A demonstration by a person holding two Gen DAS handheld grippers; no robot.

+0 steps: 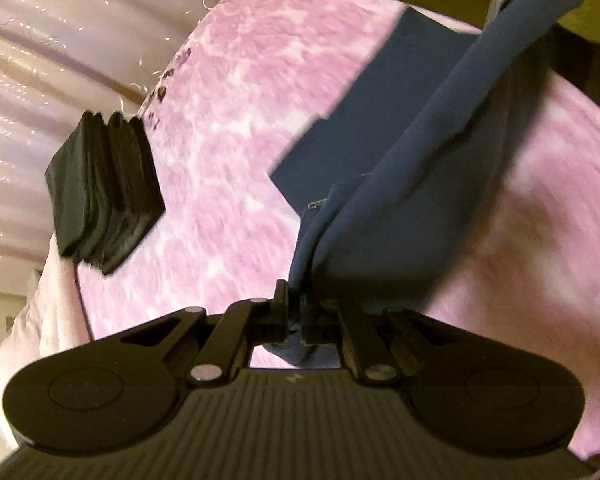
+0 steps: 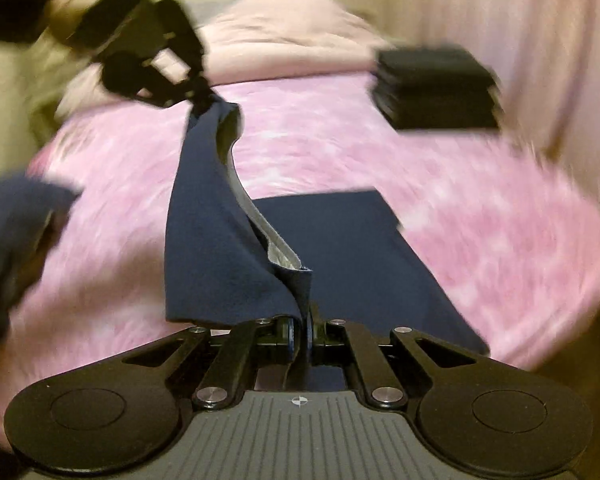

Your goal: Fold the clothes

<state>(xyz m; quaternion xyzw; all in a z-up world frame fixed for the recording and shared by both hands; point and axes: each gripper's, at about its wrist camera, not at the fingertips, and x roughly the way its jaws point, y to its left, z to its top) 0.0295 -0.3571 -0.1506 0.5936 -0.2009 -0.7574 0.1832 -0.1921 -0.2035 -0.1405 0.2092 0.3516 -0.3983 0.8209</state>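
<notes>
A navy blue garment [image 1: 416, 184] hangs stretched between both grippers above a pink mottled bedspread [image 1: 236, 128]. My left gripper [image 1: 296, 300] is shut on one end of its edge. My right gripper [image 2: 302, 320] is shut on the other end, where a grey inner lining [image 2: 260, 220] shows. The rest of the navy garment [image 2: 340, 248] lies flat on the bedspread [image 2: 480, 208]. In the right wrist view the left gripper [image 2: 200, 100] appears at upper left, pinching the cloth. The right gripper shows blurred at the top right of the left wrist view.
A stack of folded black clothes [image 1: 104, 192] sits near the bed's edge, also seen as the black stack [image 2: 436, 88] by the pink curtain [image 2: 540, 40]. A pale pink pillow [image 2: 288, 36] lies at the bed's head. A person's dark blue sleeve [image 2: 12, 232] is at left.
</notes>
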